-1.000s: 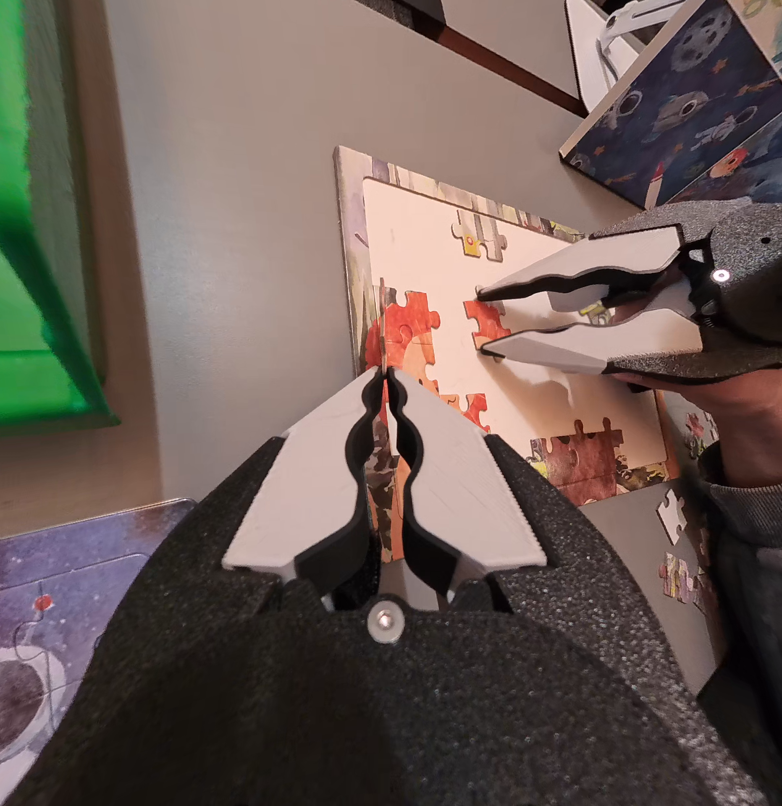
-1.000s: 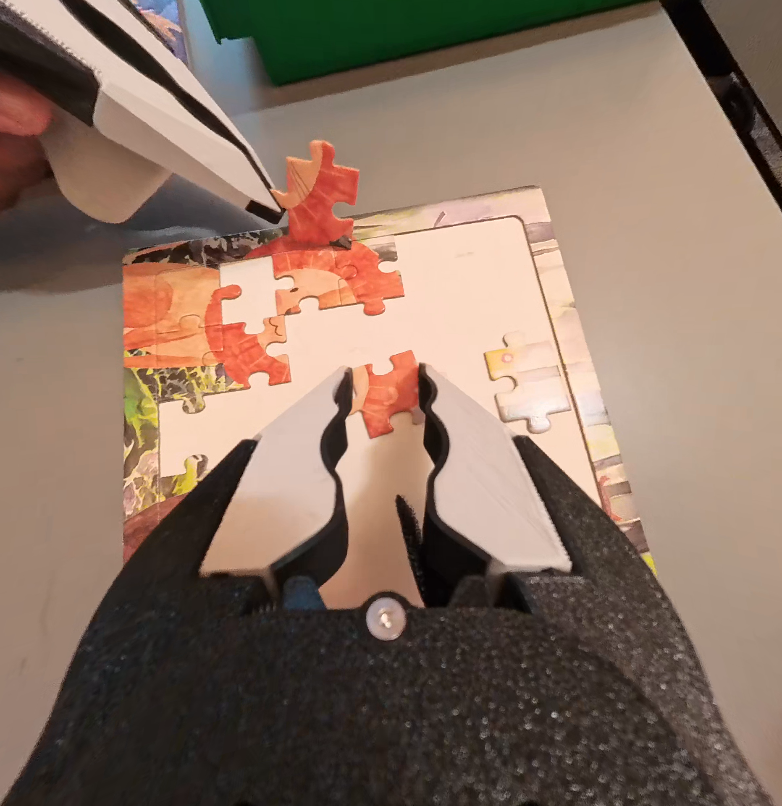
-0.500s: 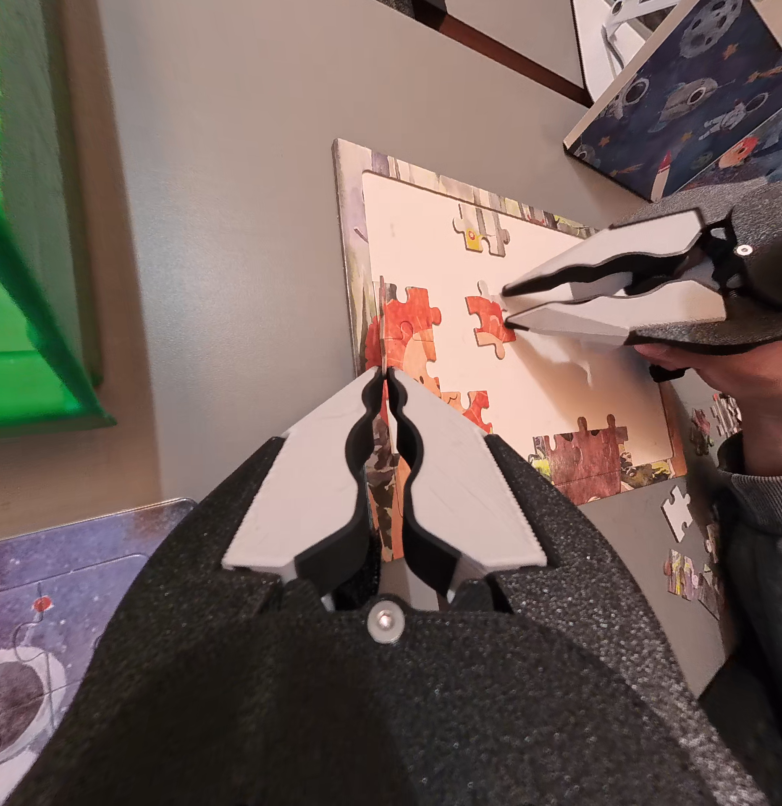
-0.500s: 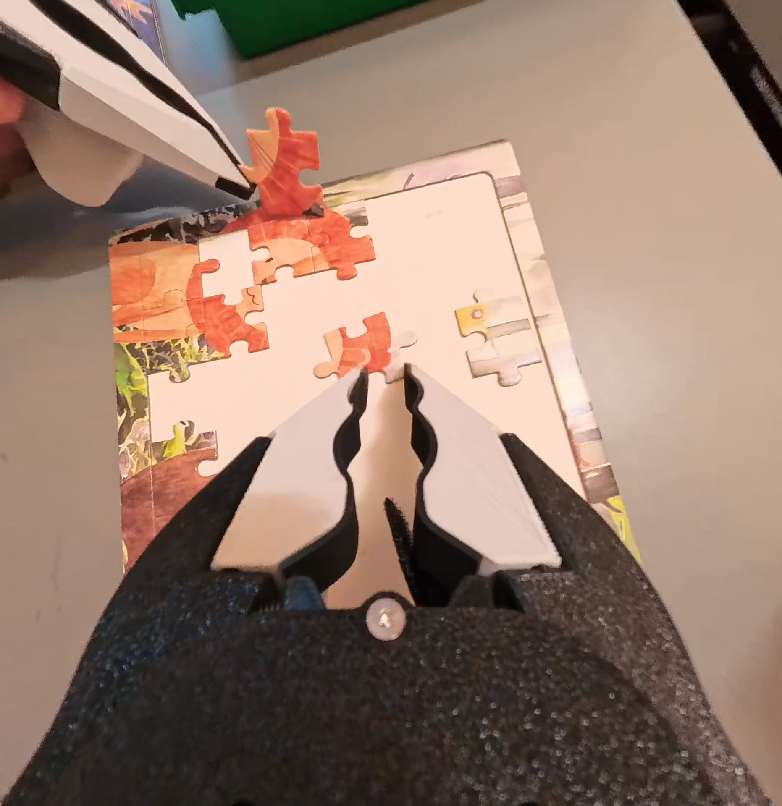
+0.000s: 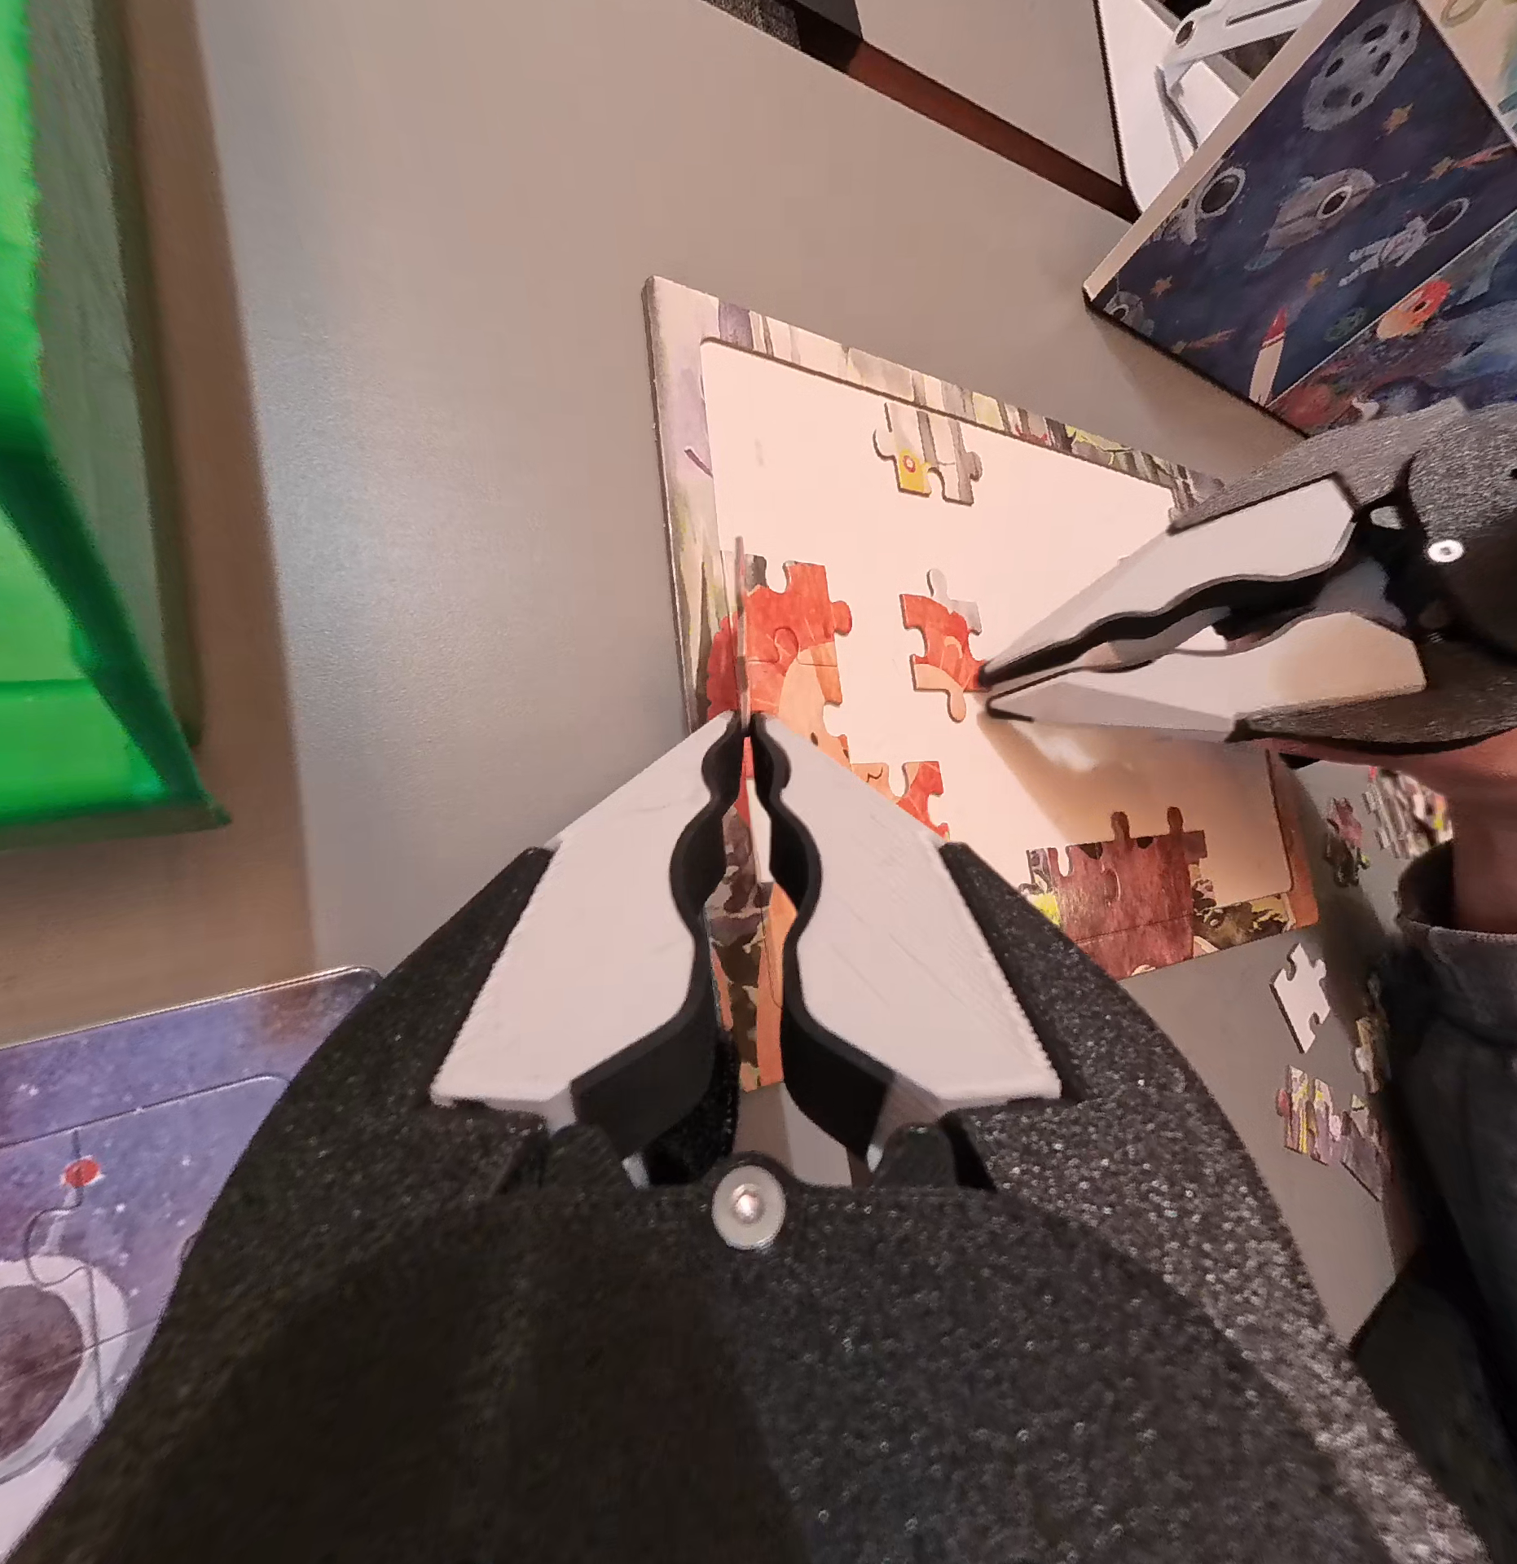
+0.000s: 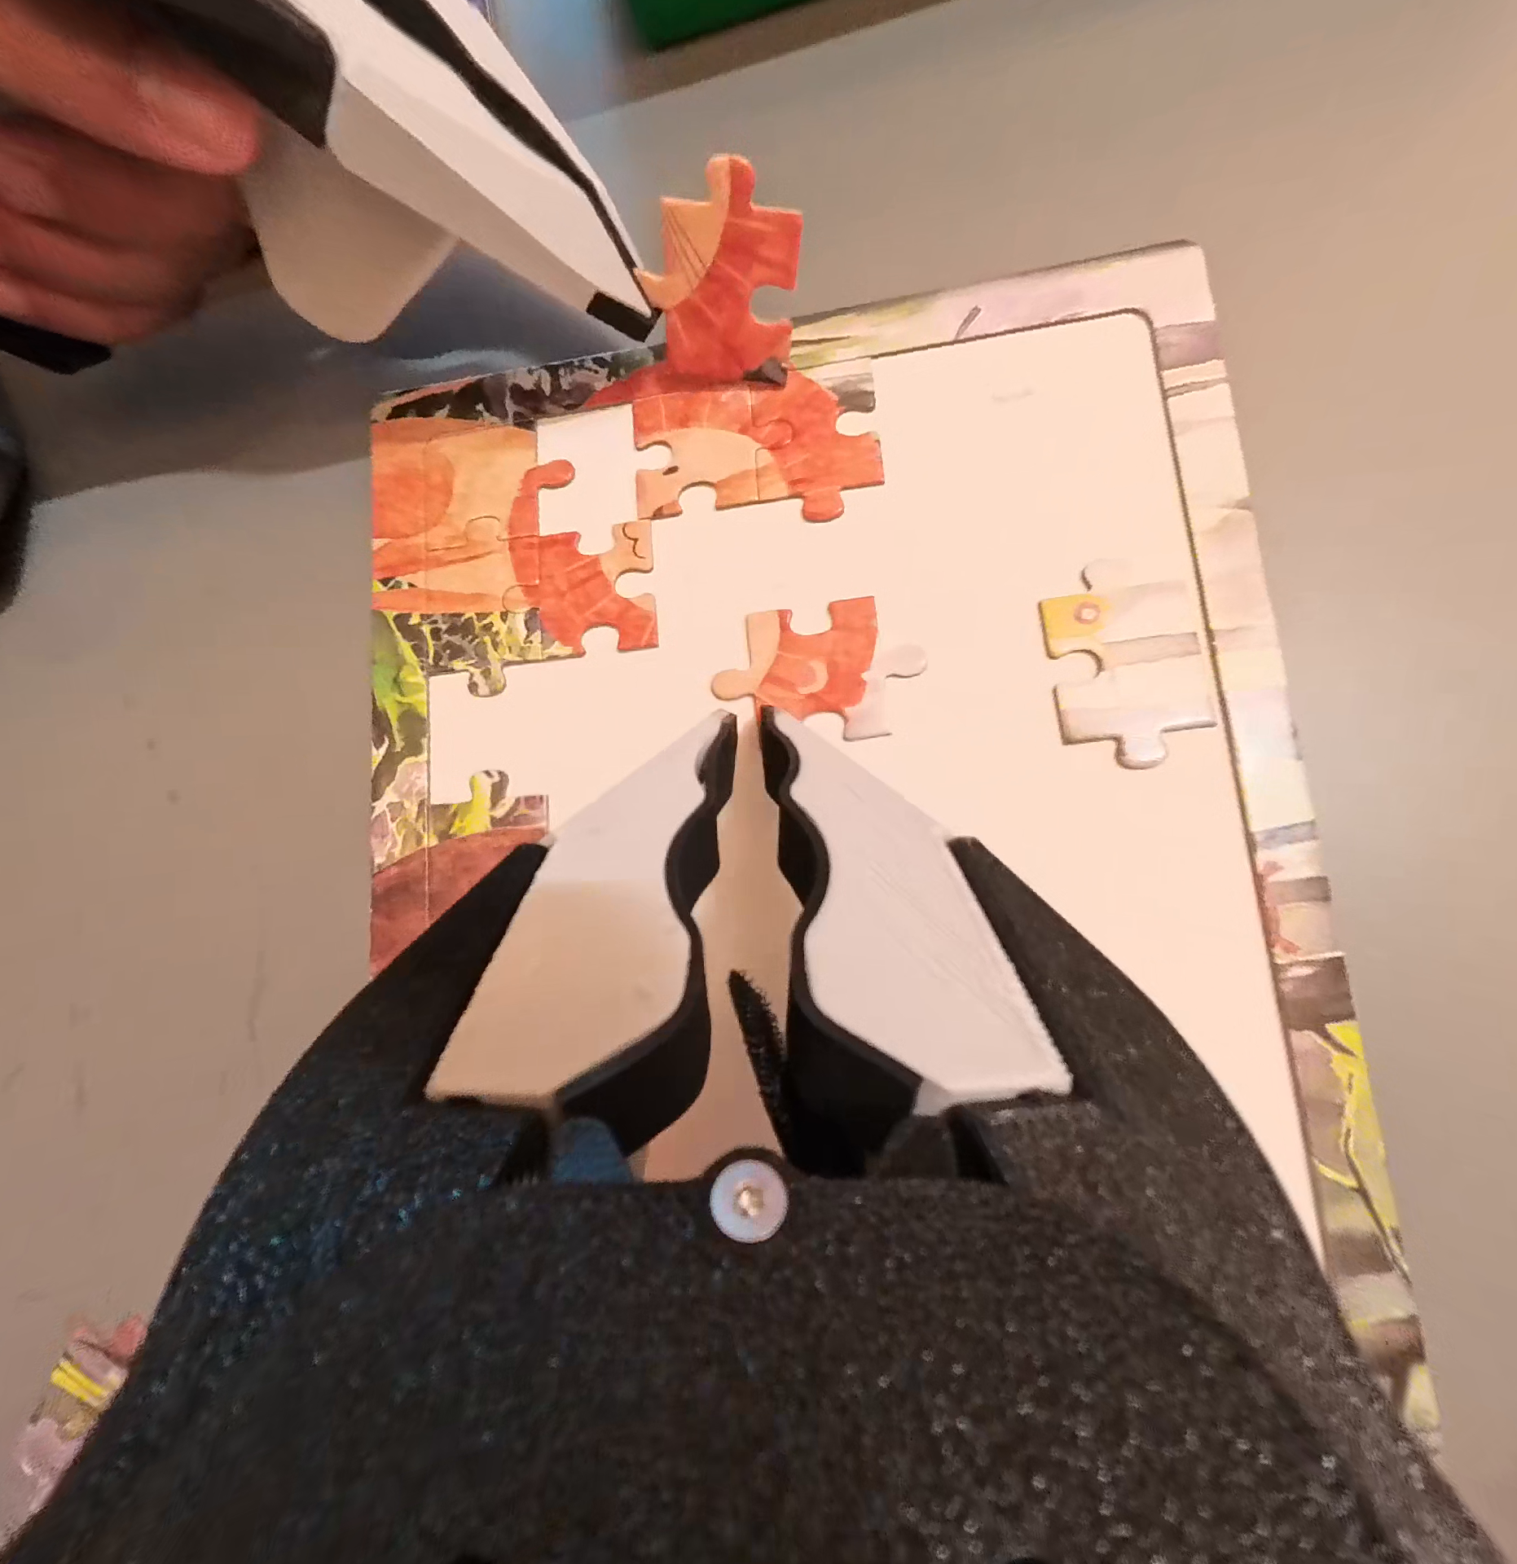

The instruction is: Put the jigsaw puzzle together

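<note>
The puzzle board [image 5: 789,440] lies on the grey table, and it also shows in the right wrist view [image 6: 1034,474]. My left gripper [image 5: 745,728] is shut on an orange piece [image 6: 730,271] and holds it upright above the board's far edge, just over a joined orange cluster [image 6: 772,448]. In its own view that piece shows edge-on. My right gripper [image 6: 748,719] is nearly shut and empty, with its tips at the near edge of a loose orange piece [image 6: 814,660] that lies flat on the board. The right gripper also shows in the left wrist view [image 5: 988,694].
A yellow-grey pair of pieces [image 6: 1119,660] lies near the board's right side. Several loose pieces [image 5: 1322,1117] lie on the table beside the board. A green bin [image 5: 44,508], a space-themed box [image 5: 1348,212] and a space puzzle board [image 5: 103,1142] stand around. My hands' fingertips stand some 10 centimetres from each other.
My right gripper let go of the loose orange piece, drew back and closed to a slit. The piece lies turned a little. My left gripper kept hold of its piece.
</note>
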{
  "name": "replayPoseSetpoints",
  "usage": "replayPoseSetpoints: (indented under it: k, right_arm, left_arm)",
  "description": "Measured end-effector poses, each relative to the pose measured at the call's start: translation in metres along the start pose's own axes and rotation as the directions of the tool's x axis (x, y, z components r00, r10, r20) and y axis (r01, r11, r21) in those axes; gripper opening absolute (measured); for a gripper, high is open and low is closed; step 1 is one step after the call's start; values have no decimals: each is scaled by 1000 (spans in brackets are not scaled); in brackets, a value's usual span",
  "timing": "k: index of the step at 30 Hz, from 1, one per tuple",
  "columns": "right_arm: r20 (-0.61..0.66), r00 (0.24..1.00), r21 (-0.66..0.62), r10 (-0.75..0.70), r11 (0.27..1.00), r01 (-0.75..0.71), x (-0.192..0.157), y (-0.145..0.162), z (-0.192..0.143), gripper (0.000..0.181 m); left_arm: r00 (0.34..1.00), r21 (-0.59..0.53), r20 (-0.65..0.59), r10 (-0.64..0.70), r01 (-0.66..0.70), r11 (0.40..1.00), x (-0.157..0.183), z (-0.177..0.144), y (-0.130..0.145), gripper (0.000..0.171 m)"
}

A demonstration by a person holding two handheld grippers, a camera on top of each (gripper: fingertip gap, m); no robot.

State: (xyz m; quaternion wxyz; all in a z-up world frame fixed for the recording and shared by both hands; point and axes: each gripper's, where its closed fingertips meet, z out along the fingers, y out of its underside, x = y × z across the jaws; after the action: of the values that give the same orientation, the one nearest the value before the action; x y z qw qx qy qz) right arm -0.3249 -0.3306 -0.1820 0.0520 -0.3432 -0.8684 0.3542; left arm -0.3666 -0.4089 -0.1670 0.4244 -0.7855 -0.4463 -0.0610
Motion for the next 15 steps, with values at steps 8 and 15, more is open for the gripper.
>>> replayPoseSetpoints:
  k: [8,15]
  right_arm:
    - [2,1000,80,24,996,-25,1,-16,-7,8]
    - [305,925,381,227,861,-337,-4,-69,-50,23]
  left_arm:
    - [996,34,-88,-26,29,999,14,-1,-6,1]
    - [871,156,-490,-20,110,982,86,-23,-33,1]
